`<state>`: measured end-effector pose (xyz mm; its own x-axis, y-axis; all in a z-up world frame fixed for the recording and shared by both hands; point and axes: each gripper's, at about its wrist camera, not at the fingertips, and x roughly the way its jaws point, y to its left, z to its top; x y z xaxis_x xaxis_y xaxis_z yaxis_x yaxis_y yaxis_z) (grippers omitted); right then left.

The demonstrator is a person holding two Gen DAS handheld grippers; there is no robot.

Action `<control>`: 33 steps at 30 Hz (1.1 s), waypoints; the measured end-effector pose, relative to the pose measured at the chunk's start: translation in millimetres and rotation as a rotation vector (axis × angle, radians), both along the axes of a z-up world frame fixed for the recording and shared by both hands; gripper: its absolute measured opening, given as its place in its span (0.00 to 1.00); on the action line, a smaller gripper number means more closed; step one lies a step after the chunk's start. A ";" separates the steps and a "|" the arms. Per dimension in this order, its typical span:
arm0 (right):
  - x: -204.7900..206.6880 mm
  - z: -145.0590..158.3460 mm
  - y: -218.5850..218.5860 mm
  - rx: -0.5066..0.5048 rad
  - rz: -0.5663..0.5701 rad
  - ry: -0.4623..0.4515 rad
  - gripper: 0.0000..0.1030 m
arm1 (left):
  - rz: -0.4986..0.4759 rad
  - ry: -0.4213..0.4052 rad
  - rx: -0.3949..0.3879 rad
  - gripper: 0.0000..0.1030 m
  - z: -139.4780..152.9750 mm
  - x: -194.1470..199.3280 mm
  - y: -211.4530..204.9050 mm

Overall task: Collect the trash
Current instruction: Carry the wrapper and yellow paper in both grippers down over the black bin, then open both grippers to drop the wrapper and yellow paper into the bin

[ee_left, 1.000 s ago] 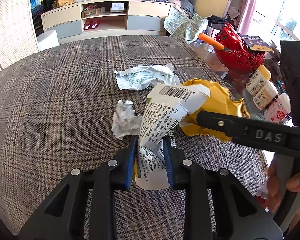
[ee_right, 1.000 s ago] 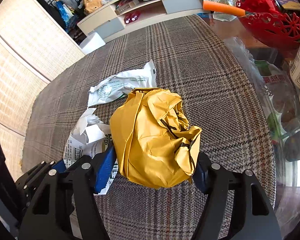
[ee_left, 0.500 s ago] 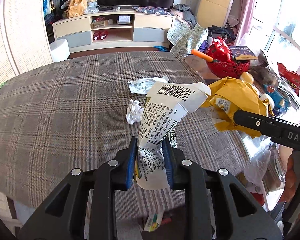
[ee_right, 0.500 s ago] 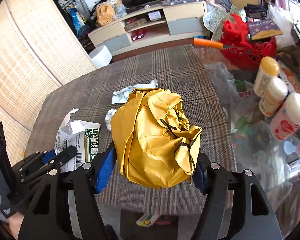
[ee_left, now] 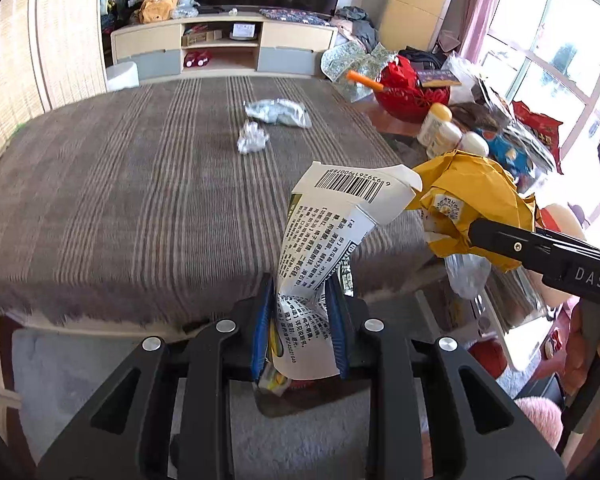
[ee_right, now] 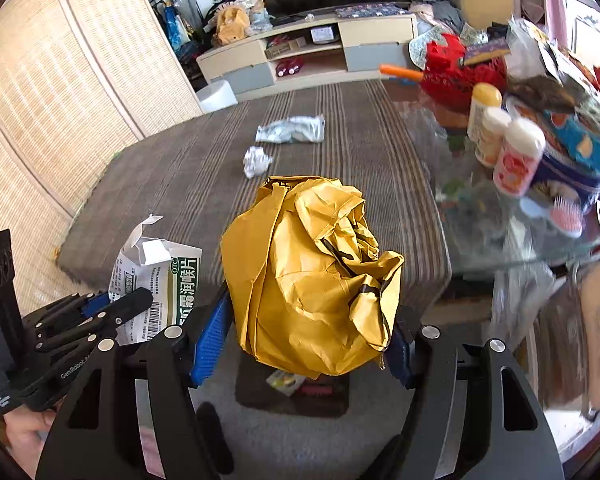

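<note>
My left gripper [ee_left: 300, 320] is shut on a flattened white printed carton [ee_left: 332, 232], held in the air past the table's near edge; the carton also shows in the right wrist view [ee_right: 160, 280]. My right gripper [ee_right: 304, 332] is shut on a crumpled yellow paper bag [ee_right: 312, 272], also held off the table; the bag shows in the left wrist view [ee_left: 472, 208]. A small crumpled white paper ball [ee_left: 252, 140] and a crumpled silver-green wrapper [ee_left: 278, 112] lie on the plaid tablecloth [ee_left: 120, 200]. Below on the floor is a dark bin [ee_right: 296, 392] with trash inside.
A glass side table at the right holds a red basket [ee_right: 460, 72], bottles [ee_right: 516, 156] and snack packs. A TV cabinet [ee_left: 224, 52] stands beyond the table. A wicker screen [ee_right: 60, 100] stands at the left. Grey carpet [ee_left: 80, 368] lies below.
Both grippers have pulled back and up from the table with their trash, now past its near edge above the floor. The ball and wrapper stay on the cloth.
</note>
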<state>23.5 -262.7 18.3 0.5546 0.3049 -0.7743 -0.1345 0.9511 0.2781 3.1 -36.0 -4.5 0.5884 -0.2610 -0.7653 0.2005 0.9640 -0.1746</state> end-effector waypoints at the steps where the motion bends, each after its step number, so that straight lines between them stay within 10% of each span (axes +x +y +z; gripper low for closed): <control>1: -6.5 -6.2 0.7 -0.001 0.003 0.010 0.66 | -0.001 0.011 0.002 0.24 -8.1 -7.9 0.6; 15: -42.7 -130.4 12.5 -0.003 -0.025 0.241 0.66 | -0.004 0.241 0.011 0.24 -135.1 -37.1 -10.9; 33: 3.0 -191.2 31.7 -0.018 -0.028 0.331 0.66 | -0.012 0.339 0.024 0.24 -197.1 12.2 -11.1</control>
